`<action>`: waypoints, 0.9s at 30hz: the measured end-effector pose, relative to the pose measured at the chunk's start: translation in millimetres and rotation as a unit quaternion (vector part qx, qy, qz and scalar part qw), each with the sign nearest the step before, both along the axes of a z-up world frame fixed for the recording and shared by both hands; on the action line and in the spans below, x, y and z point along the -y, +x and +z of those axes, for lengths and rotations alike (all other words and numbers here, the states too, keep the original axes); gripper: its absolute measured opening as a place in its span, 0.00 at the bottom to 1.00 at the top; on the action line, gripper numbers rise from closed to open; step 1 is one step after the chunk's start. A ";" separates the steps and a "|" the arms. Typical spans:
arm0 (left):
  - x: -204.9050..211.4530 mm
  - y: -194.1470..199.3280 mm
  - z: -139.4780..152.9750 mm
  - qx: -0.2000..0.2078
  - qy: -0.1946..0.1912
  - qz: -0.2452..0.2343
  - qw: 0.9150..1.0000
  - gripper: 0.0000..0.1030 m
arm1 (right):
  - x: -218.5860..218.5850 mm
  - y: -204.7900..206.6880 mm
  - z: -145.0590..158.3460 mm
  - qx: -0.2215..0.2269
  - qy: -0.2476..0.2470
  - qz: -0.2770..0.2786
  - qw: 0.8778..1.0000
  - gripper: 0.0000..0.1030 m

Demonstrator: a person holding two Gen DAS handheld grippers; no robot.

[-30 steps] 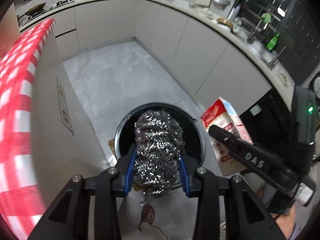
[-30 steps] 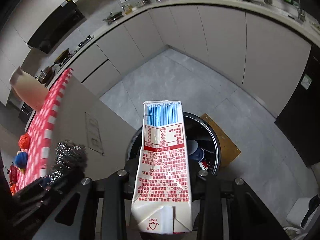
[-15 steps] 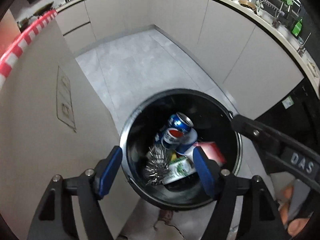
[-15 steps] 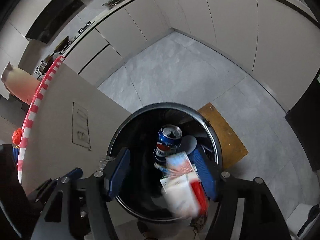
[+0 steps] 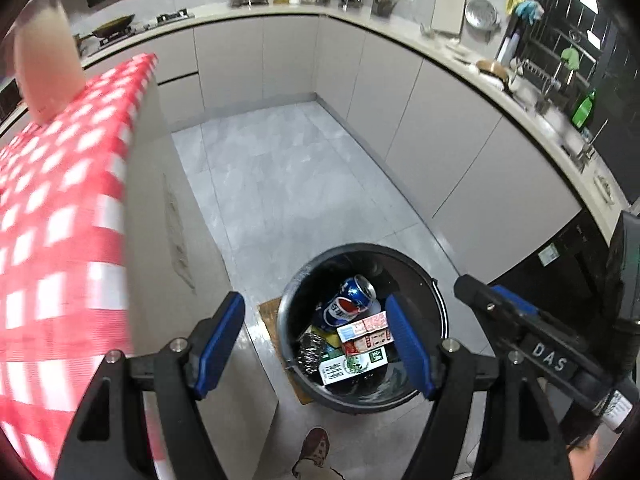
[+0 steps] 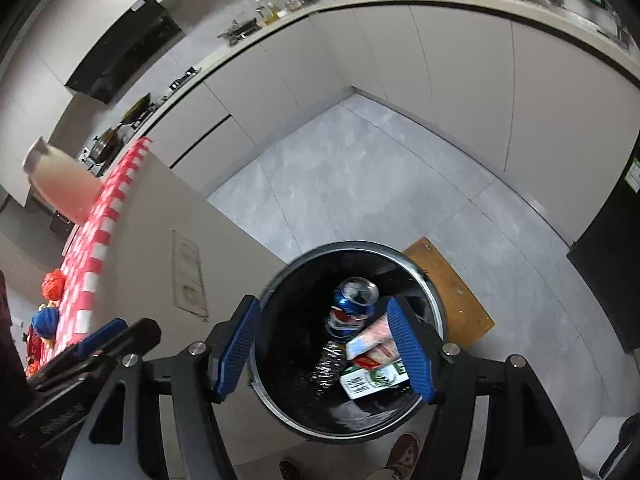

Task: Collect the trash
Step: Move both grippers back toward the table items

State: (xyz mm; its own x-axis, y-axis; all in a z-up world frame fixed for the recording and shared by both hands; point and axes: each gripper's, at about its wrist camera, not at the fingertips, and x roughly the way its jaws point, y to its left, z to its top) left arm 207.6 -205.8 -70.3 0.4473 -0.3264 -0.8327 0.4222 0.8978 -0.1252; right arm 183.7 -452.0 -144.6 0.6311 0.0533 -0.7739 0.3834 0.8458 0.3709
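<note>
Both loads have dropped: the steel scourer [image 5: 311,350] and the red milk carton [image 5: 366,330] now lie in the black bin [image 5: 436,304] beside a cola can [image 5: 349,300]. Left gripper [image 5: 316,344] and right gripper [image 6: 326,346] hover above it, jaws just opened, empty; remaining trash presumably sits on the checked table [image 5: 60,216], nearer the left hand.

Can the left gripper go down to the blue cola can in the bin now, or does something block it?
Probably yes. The left gripper is open and empty above the open bin. The blue cola can lies on top, uncovered, with cartons beside it.
</note>
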 end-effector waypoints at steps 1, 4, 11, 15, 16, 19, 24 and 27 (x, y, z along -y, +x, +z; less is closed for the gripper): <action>-8.7 -0.3 4.8 0.002 -0.004 0.002 1.000 0.72 | -7.6 -0.8 5.6 0.004 -0.003 0.002 1.000 0.66; -32.8 0.7 19.6 0.009 -0.014 0.012 1.000 0.72 | -32.0 -2.5 22.4 0.016 -0.010 0.008 1.000 0.66; -97.2 2.0 38.5 0.031 -0.021 0.039 0.999 0.72 | -100.5 -2.8 56.7 0.042 -0.016 0.031 0.998 0.66; -140.7 -0.3 47.4 0.038 -0.020 0.059 0.997 0.72 | -149.7 2.2 74.7 0.056 -0.021 0.055 0.997 0.66; -147.9 -1.0 49.0 0.039 -0.019 0.062 0.997 0.72 | -157.4 2.7 76.9 0.059 -0.021 0.059 0.996 0.66; -180.3 -3.5 51.8 0.046 -0.015 0.080 0.996 0.72 | -193.7 6.4 84.9 0.065 -0.022 0.077 0.995 0.66; -225.1 -6.6 49.7 0.049 -0.007 0.113 0.992 0.72 | -252.1 13.2 88.1 0.067 -0.019 0.111 0.991 0.66; -253.5 -8.9 47.7 0.054 0.000 0.133 0.990 0.72 | -281.1 19.5 87.3 0.067 -0.015 0.129 0.989 0.66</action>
State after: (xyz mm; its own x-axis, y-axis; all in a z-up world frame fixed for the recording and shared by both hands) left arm 198.6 47.6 -22.6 0.6040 -0.1859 -0.7750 0.1824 0.9789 -0.0927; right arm 203.2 -170.9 -57.3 0.6968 0.2039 -0.6877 0.1029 0.9204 0.3772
